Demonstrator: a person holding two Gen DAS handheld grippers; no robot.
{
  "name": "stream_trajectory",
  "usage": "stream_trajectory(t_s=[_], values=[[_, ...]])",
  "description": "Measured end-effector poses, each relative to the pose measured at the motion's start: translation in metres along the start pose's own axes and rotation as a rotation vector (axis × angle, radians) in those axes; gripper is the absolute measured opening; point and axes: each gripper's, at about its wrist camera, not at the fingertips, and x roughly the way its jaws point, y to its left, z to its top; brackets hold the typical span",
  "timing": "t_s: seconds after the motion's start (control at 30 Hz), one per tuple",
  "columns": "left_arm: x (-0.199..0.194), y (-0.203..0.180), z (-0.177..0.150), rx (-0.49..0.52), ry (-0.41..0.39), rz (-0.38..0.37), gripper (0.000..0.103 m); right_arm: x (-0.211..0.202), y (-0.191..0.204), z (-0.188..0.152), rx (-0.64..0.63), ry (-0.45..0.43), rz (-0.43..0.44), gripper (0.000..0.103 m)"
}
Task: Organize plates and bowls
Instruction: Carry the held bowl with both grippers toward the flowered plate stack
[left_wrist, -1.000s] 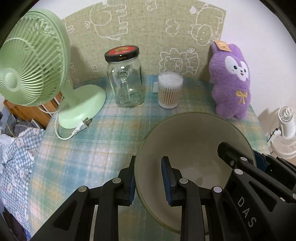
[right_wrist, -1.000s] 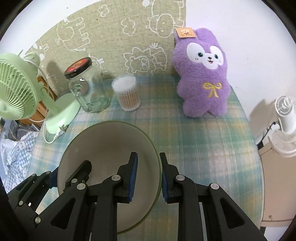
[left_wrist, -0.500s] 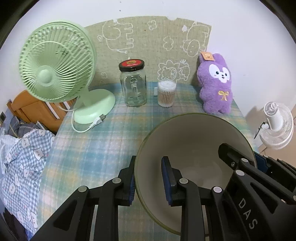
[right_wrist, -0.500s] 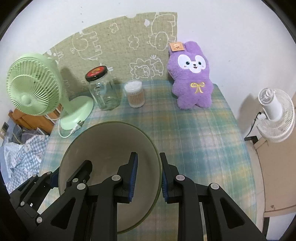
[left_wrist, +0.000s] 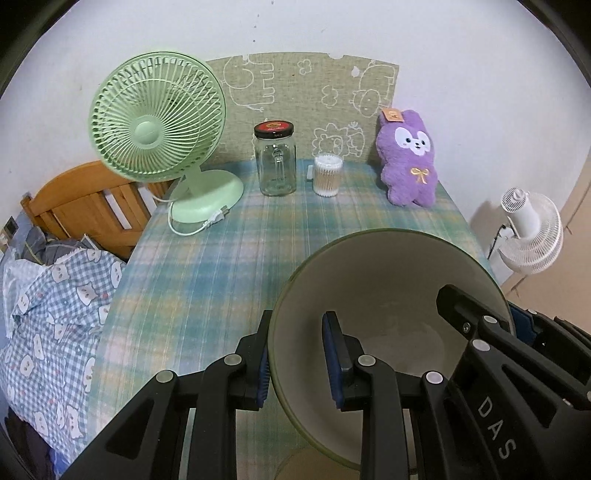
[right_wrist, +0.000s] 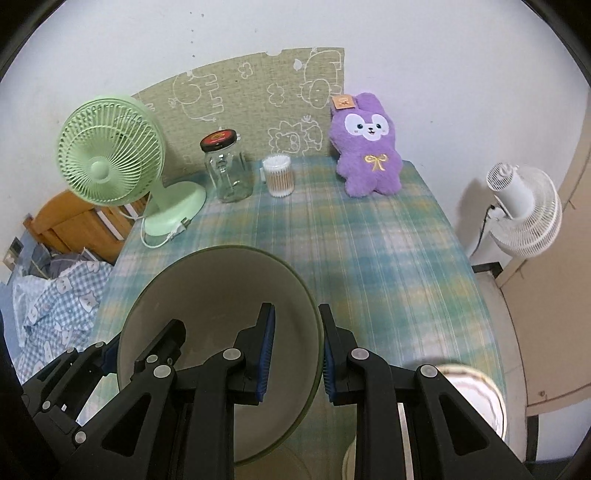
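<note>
The bowl (left_wrist: 388, 295) is held above the plaid table (left_wrist: 221, 258), filling the lower centre-right of the left wrist frame. Its left rim is clamped between the left gripper (left_wrist: 297, 363) pads; its right rim is clamped by the right gripper (right_wrist: 295, 356).

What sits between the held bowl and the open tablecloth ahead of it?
Nothing visible: the bowl, clamped by the left gripper and right gripper, faces bare tablecloth; the jar and plush stand at the far edge.
</note>
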Motion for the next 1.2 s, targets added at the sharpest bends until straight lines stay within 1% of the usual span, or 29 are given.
stream_trajectory(t_s=[0.23,0.33,0.43,0.77,0.93,1.2], values=[[-0.022,0.006,-0.03,0.019,-0.012,-0.024,0.023,-0.026,0.004,-0.032,0.009,-0.02,-0.019,0.026],[-0.025,0.008,-0.044,0.011,0.004,-0.048,0.023,-0.033,0.006,-0.047,0.01,-0.017,-0.033,0.026],[-0.026,0.008,-0.056,0.014,0.014,-0.053,0.023,-0.035,0.005,-0.061,0.017,-0.005,-0.039,0.026],[-0.02,0.005,-0.088,0.057,0.052,-0.055,0.023,-0.026,0.002,-0.095,0.05,0.058,-0.056,0.026],[-0.016,0.005,-0.096,0.072,0.071,-0.051,0.023,-0.02,0.001,-0.105,0.065,0.081,-0.054,0.026],[-0.013,0.005,-0.105,0.124,0.092,-0.015,0.022,-0.008,-0.001,-0.117,0.104,0.126,-0.028,0.026]])
